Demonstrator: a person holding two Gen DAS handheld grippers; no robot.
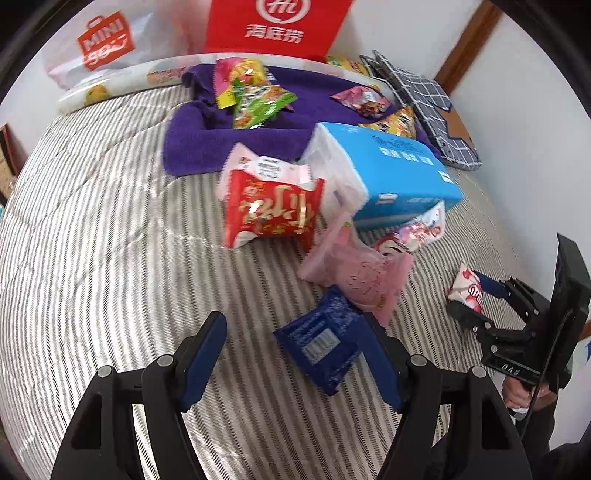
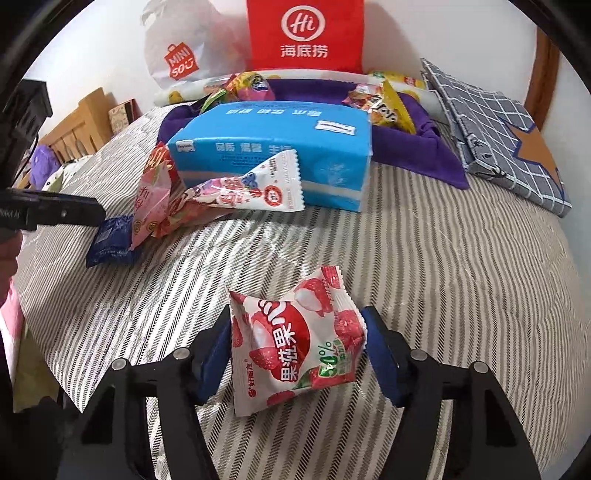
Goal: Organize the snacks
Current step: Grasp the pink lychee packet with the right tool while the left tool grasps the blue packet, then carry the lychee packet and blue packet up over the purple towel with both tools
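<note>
Two claws over a snack-strewn bed [image 2: 443, 258]
Right claw [image 2: 295, 347] grasps the lychee jelly packet [image 2: 295, 343]; left claw [image 1: 295, 354] released, above the blue wrapper [image 1: 321, 339].

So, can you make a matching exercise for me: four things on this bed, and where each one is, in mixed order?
Things:
1. lychee packet
2. dark blue packet
3. blue tissue pack
4. red paper bag

Places:
a. upright against the wall at the back
b. between the fingers of the right hand-held gripper
c. on the striped cover, beside a finger of the left hand-held gripper
d. mid-bed, with snack packets leaning on it

Pairs: 1-b, 2-c, 3-d, 4-a
</note>
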